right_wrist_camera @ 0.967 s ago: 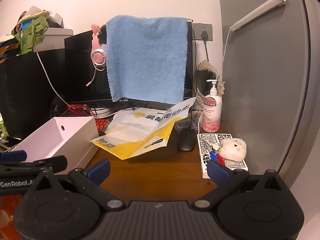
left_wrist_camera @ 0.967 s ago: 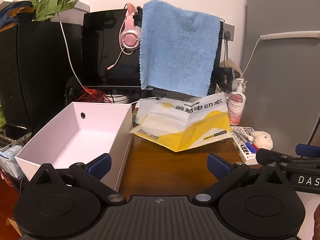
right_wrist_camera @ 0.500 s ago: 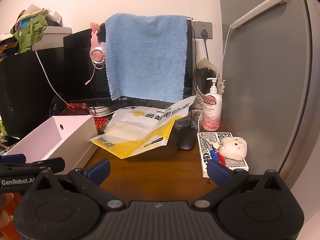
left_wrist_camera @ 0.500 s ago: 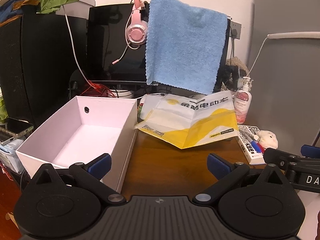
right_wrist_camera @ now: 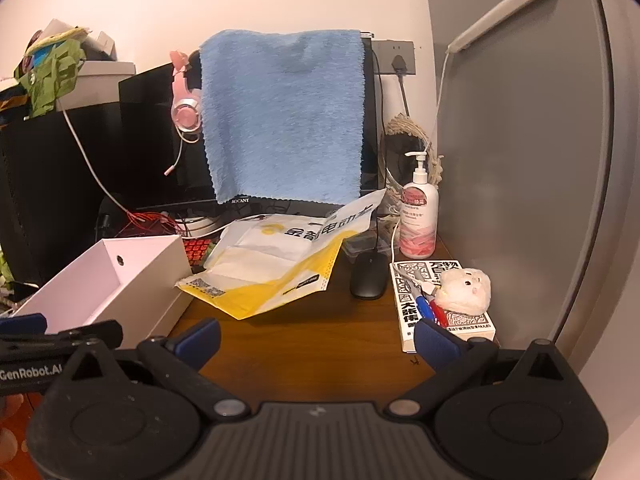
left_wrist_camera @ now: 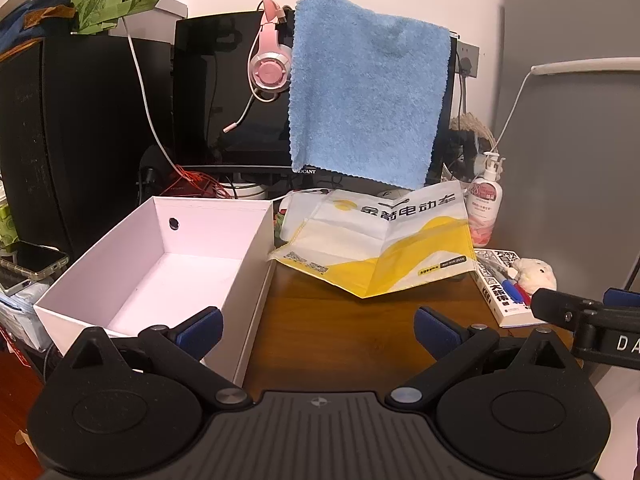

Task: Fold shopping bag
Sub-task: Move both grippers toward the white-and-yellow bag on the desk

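A white and yellow shopping bag (left_wrist_camera: 376,240) with printed characters lies crumpled and partly creased at the back of the wooden desk (left_wrist_camera: 344,340), leaning up toward the monitor. The right wrist view shows the shopping bag (right_wrist_camera: 280,264) between a white box and a black mouse. My left gripper (left_wrist_camera: 318,326) is open, well short of the bag, with nothing between its blue pads. My right gripper (right_wrist_camera: 316,338) is open too, also hanging above the near desk. The right gripper's finger shows at the right edge of the left wrist view.
An open white box (left_wrist_camera: 160,264) stands left of the bag. A book (right_wrist_camera: 436,300) with pens and a plush toy (right_wrist_camera: 466,290), a mouse (right_wrist_camera: 368,276) and a pump bottle (right_wrist_camera: 418,216) sit at the right. A blue towel (left_wrist_camera: 368,100) hangs over the monitor behind.
Both grippers have risen slightly and the left view has swung a little left, so the bag sits further right in it. The bag itself has not moved.
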Tool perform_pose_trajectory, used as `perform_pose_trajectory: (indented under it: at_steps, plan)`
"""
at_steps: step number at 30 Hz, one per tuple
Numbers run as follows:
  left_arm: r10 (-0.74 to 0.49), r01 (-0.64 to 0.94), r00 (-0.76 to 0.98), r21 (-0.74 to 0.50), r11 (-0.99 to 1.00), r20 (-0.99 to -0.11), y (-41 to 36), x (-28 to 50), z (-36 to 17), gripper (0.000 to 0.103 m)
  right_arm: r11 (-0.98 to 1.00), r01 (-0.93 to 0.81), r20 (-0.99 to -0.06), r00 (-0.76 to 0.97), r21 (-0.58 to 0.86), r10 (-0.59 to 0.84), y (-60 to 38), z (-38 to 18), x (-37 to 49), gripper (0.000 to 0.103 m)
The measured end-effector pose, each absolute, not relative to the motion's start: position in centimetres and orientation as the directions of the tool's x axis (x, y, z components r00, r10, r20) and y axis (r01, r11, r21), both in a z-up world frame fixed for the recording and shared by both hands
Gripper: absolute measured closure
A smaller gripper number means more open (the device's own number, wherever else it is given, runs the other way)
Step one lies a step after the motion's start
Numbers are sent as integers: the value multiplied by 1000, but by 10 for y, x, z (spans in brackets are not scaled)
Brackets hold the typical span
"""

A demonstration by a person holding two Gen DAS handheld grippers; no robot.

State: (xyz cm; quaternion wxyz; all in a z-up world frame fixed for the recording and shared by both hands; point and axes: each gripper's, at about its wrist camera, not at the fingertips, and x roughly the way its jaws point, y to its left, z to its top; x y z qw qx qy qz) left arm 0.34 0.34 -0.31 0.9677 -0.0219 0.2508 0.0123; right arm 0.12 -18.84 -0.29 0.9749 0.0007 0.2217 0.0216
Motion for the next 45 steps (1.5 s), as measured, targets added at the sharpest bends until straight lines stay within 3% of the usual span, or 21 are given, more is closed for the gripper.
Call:
perform_pose_trajectory:
  at_steps: [24, 35, 45]
  plan:
    - [53, -72, 874, -21, 997, -484, 10, 3, -7, 0, 1000, -28, -347, 937, 11, 30, -185, -8, -1, 0]
    - [41, -68, 855, -33, 997, -517, 12, 16, -20, 0, 994, -13, -280, 960, -104, -17, -173, -23, -1, 0]
    - [19, -44, 864, -38, 998, -503, 12, 23, -31, 0, 998, -42, -351, 936, -36, 27, -184, -33, 13, 0]
